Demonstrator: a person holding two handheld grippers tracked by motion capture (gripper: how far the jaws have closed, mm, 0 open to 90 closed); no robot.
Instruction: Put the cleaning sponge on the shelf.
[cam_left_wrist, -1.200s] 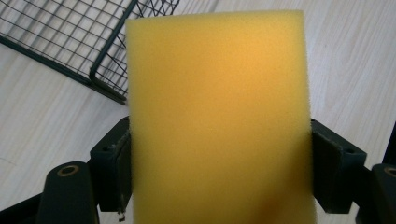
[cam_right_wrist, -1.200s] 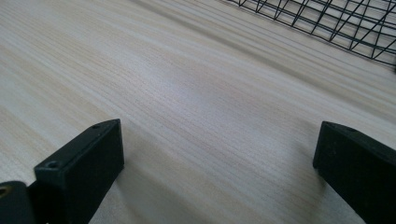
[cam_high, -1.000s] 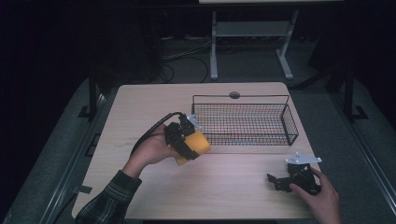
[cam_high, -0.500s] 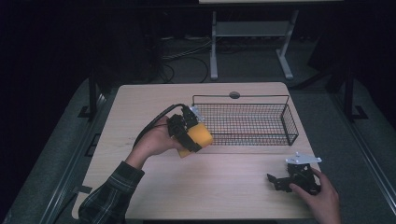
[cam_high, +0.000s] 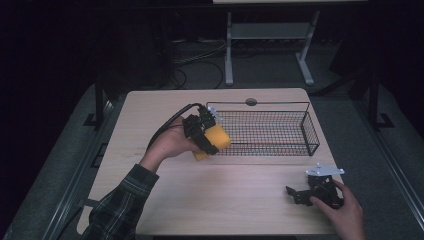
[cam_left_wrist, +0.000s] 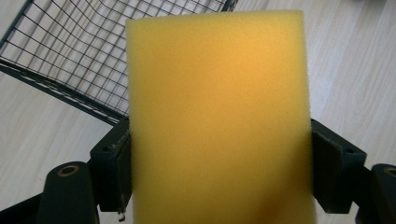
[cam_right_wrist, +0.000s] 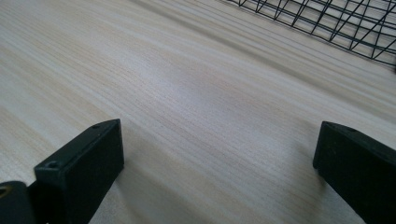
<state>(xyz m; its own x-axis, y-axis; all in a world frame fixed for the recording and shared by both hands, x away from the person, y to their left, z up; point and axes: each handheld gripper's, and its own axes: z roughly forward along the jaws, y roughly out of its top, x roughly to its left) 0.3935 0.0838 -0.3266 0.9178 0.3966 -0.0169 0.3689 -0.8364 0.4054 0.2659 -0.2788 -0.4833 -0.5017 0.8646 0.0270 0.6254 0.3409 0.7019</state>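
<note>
Pinching a yellow sponge (cam_left_wrist: 219, 116) between its two black jaws, the left hand-held gripper (cam_high: 206, 134) is held just above the pale wooden surface (cam_high: 165, 107), at the near left corner of a black wire basket (cam_high: 311, 131), with the sponge right beside the basket's front wall. Near the front right corner of the surface, well apart from the basket, the right hand-held gripper (cam_high: 300, 194) rests low in the person's right hand (cam_high: 342, 214) with its jaws spread wide and nothing between them.
</note>
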